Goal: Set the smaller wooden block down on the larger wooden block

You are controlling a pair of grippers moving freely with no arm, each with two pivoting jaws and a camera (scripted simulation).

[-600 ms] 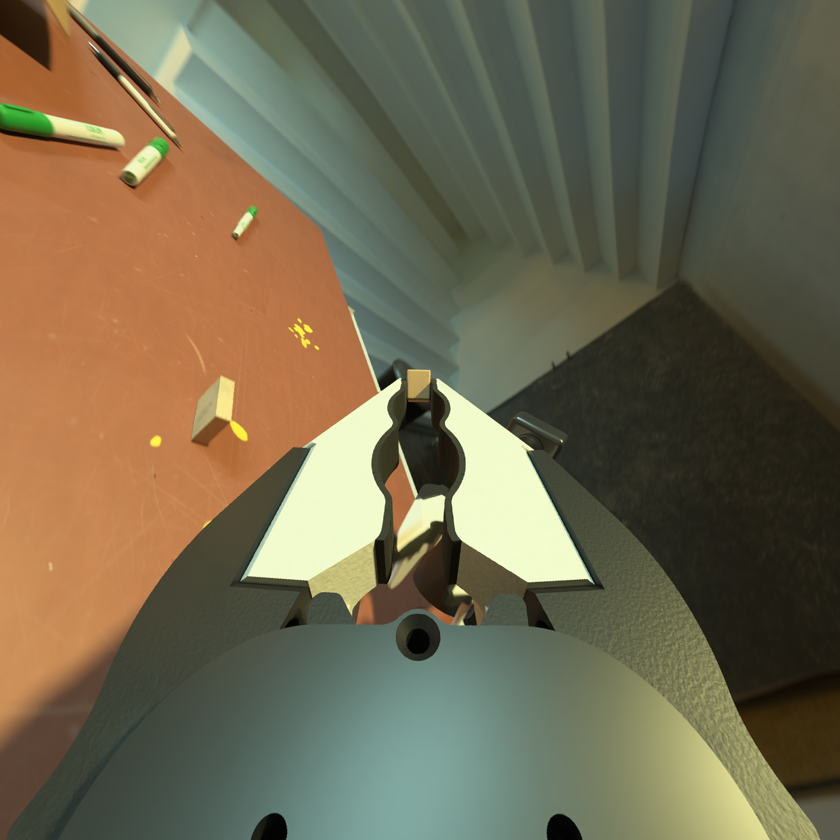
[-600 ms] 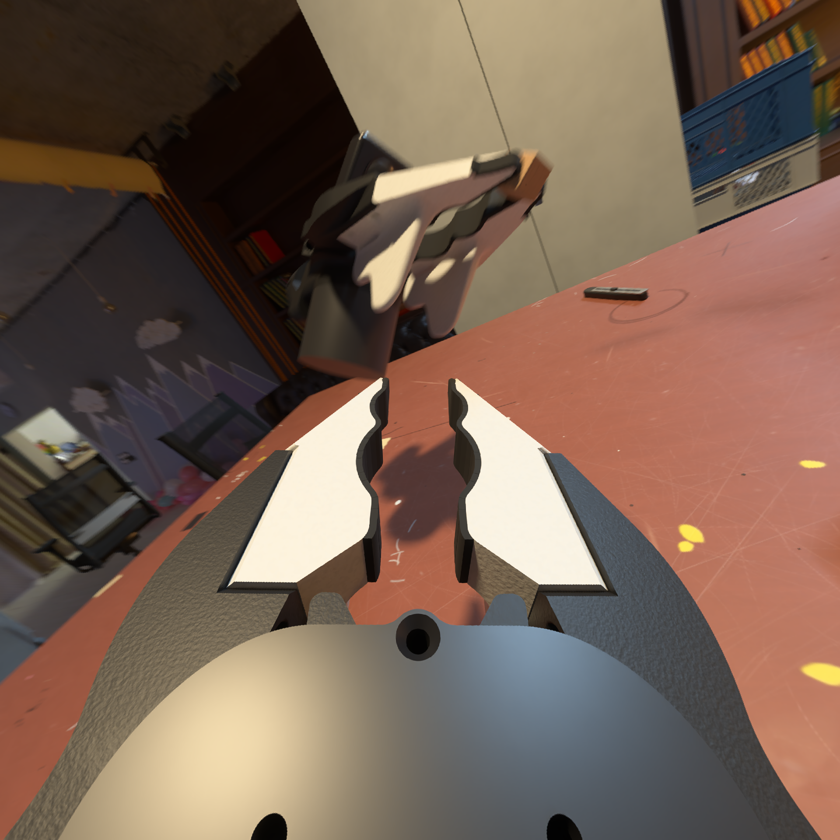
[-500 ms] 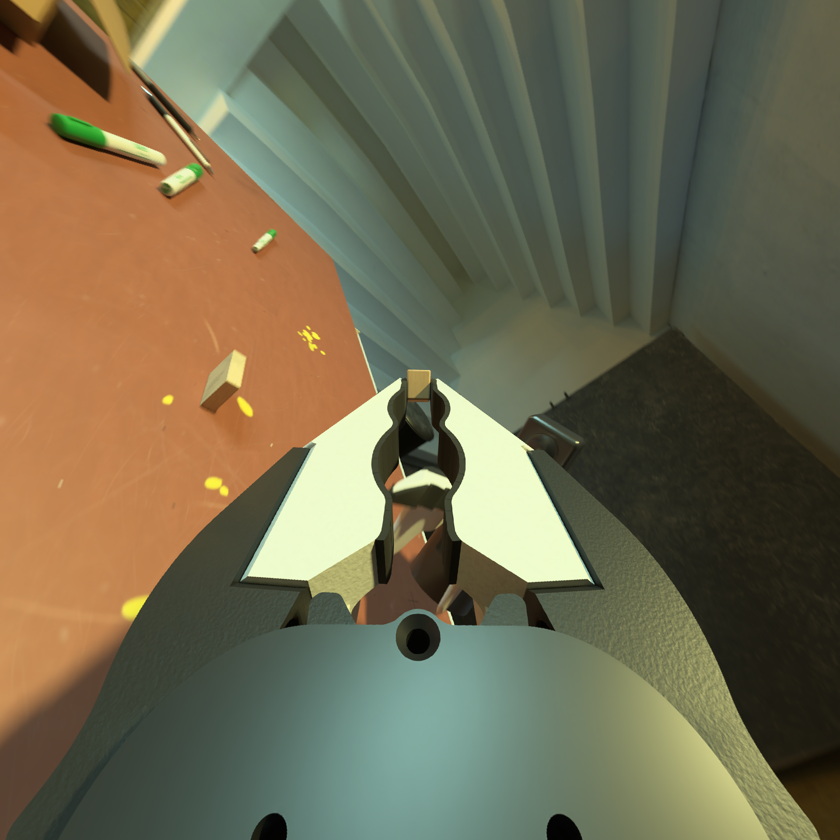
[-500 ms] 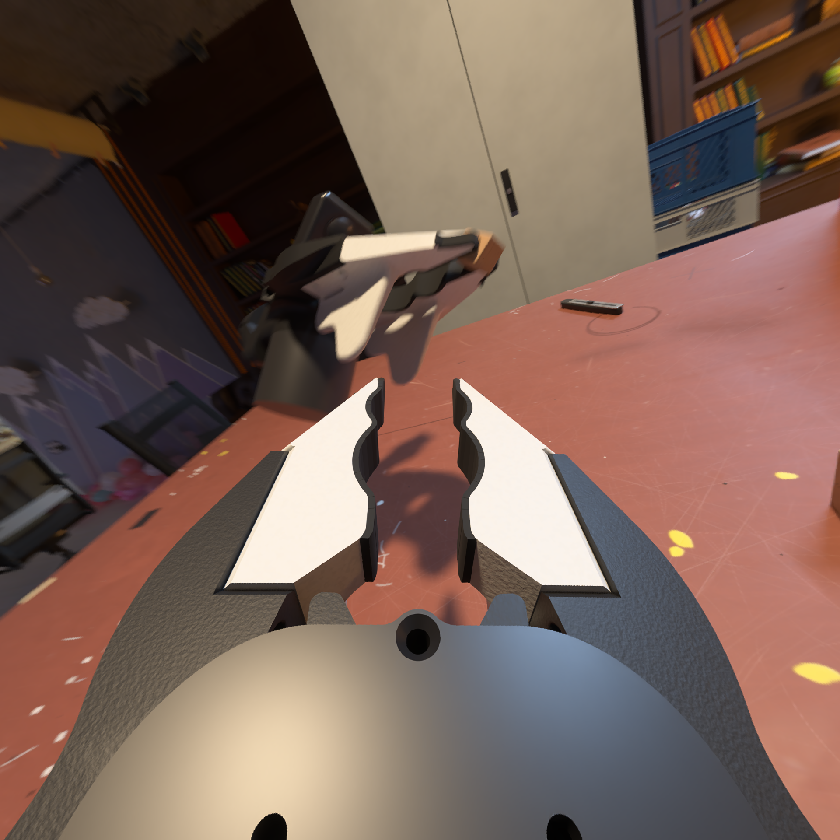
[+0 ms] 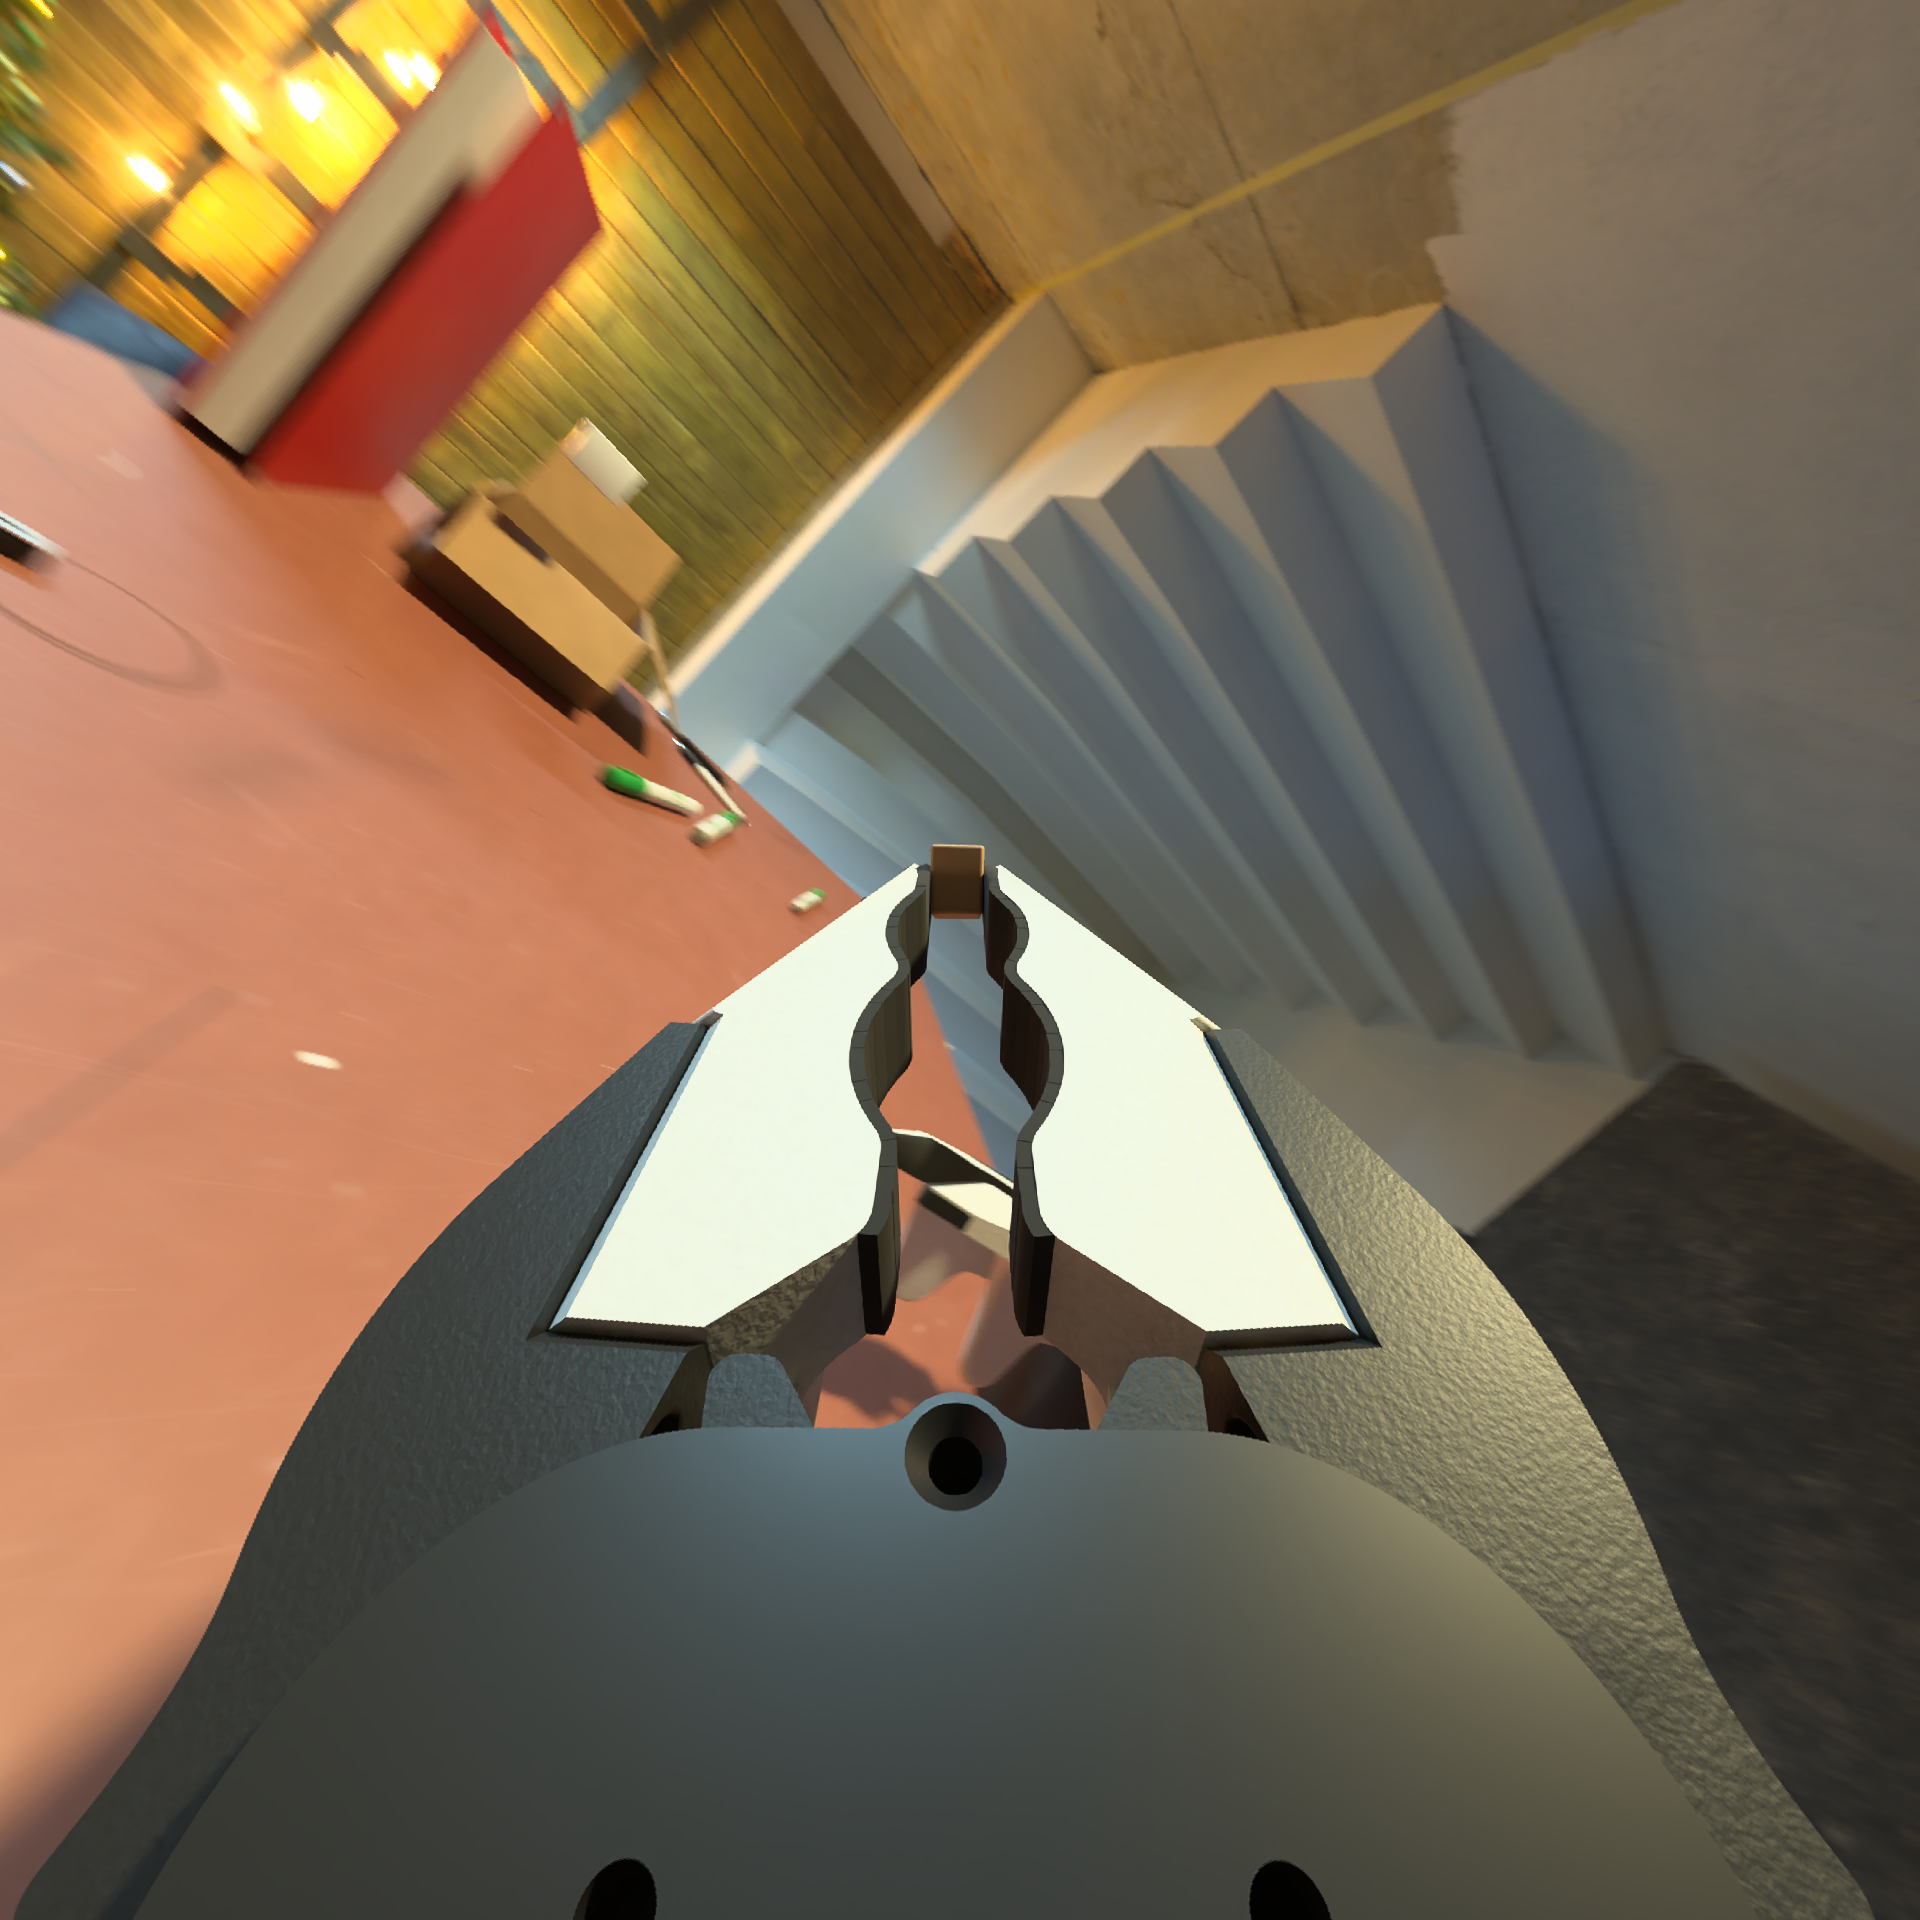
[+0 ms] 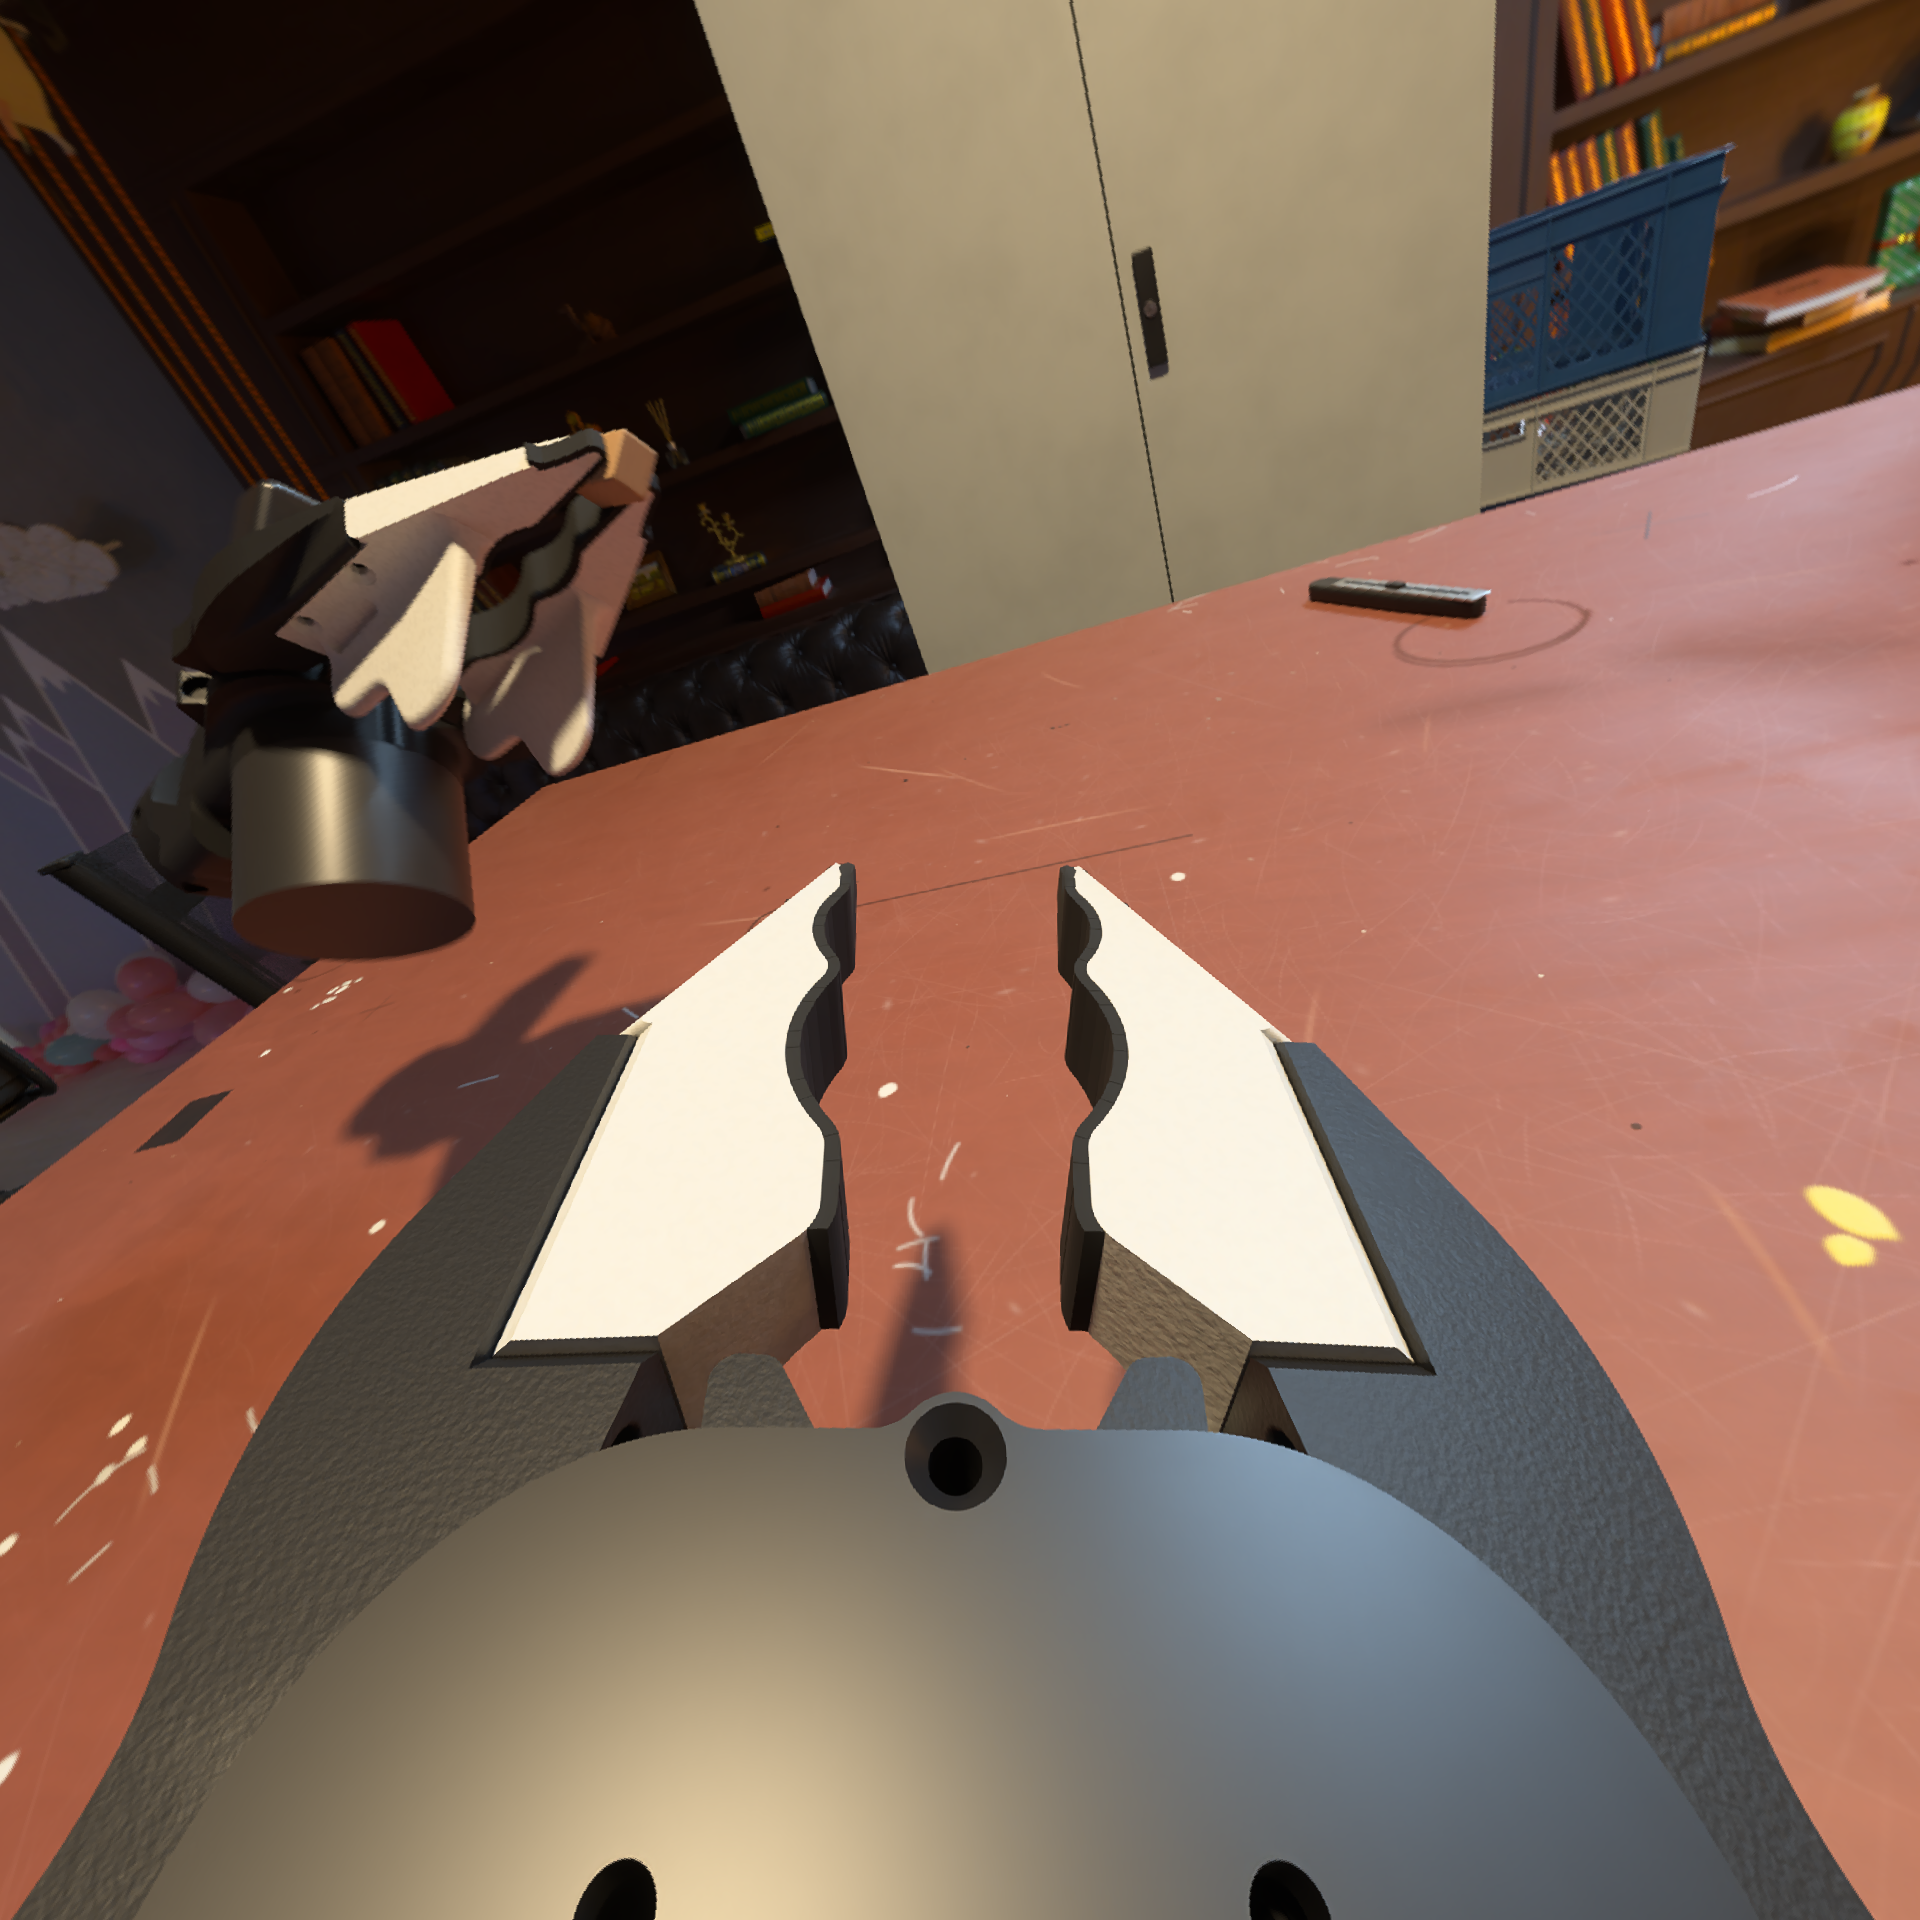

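Observation:
My left gripper is shut on the smaller wooden block, a small tan cube pinched at the fingertips, held in the air above the red-brown table. The right wrist view shows that gripper up at the left, tilted, with the block at its tip. My right gripper is open and empty, low over the table. The larger wooden block is in neither view now.
In the left wrist view, green markers and a cardboard box lie near the table's far edge. In the right wrist view, a black remote lies at the far right, with yellow paint spots nearer. A cabinet and shelves stand beyond.
My left gripper has swung with the small block, so the larger block has left its view. The right gripper's jaws have spread wider and its view has shifted.

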